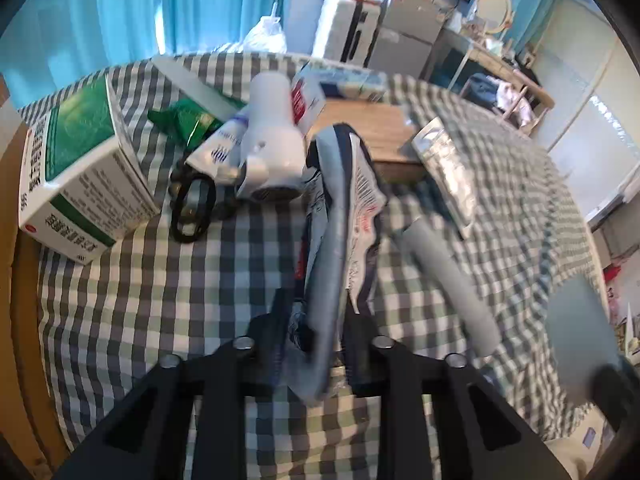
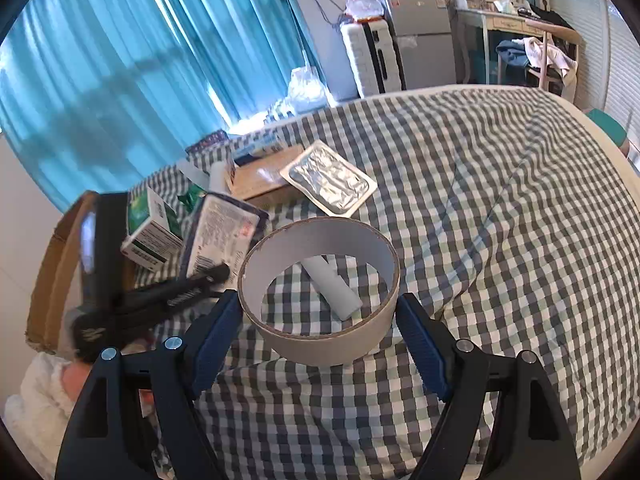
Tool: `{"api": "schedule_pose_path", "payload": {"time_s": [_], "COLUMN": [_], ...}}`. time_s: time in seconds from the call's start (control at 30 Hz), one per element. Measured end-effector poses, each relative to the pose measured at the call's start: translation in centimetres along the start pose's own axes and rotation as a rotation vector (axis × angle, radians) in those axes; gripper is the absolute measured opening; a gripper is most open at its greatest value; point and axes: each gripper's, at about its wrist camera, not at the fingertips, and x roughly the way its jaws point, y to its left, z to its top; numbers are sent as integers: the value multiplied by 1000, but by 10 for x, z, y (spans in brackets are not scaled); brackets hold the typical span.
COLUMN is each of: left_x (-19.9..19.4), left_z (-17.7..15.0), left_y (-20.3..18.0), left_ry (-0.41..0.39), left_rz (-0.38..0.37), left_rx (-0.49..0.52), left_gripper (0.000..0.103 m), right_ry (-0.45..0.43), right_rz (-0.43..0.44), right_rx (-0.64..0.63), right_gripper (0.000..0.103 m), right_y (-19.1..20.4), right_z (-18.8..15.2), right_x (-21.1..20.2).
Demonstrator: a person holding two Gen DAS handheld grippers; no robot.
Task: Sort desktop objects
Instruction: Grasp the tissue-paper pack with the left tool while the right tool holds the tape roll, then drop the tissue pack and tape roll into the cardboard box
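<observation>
My left gripper (image 1: 320, 316) is shut on a flat blue-and-white printed packet (image 1: 352, 208) that stands on edge above the checked cloth (image 1: 160, 300). From the right wrist view the same packet (image 2: 224, 232) rises out of the black left gripper (image 2: 212, 274). My right gripper (image 2: 318, 302) holds a wide cardboard ring (image 2: 320, 344), with a blue pad on each side of it. A grey cylinder (image 2: 332, 284) lies on the cloth and shows through the ring. The same grey cylinder (image 1: 444, 280) lies just right of the packet.
Clustered at the back left are a green-and-white box (image 1: 80, 168), a white bottle (image 1: 272, 140), a tube (image 1: 218, 148), black hair ties (image 1: 192, 208) and a green packet (image 1: 188, 120). A foil blister pack (image 1: 444, 168) leans on a wooden board (image 1: 360, 128). A brown cardboard box (image 2: 48, 272) stands at the left edge.
</observation>
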Motion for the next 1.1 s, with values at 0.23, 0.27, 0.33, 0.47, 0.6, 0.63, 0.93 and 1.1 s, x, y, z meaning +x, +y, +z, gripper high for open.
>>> {"api": "schedule_pose_path", "payload": {"time_s": [0.23,0.27,0.33,0.47,0.6,0.63,0.93,1.1], "left_x": [-60,-70,-94,-147,-204,-215,-285,-286], "left_z": [9,11,13,21,21,21,20,18], "left_y": [-5,-4,3,15,42,49,146,198], "left_ry": [-108,-118,-126,-180,-276,-292,-377,-366], "left_rz": [-59,-62,-73,-27,41,50,203,294], "left_rx": [45,49,29,25,24,17,-57,-89], "left_gripper": [13,12,12,12,12,12,12,12], "right_ry": [-32,-42,-70,-126,-156,-158,-137,-63], "right_rz": [-18,-17,-16,13,79,102,318,384], "right_rx": [-17,-21,-39,-91,-166,-186,-328,-399], "right_gripper": [79,79,79,79,79,79,79,79], "right_y": [17,22,34,71,121,134,255,301], "right_z": [4,5,6,9,6,4,-2,-20], "right_x": [-16,-21,-34,-64,-87,-90,-88,-61]}}
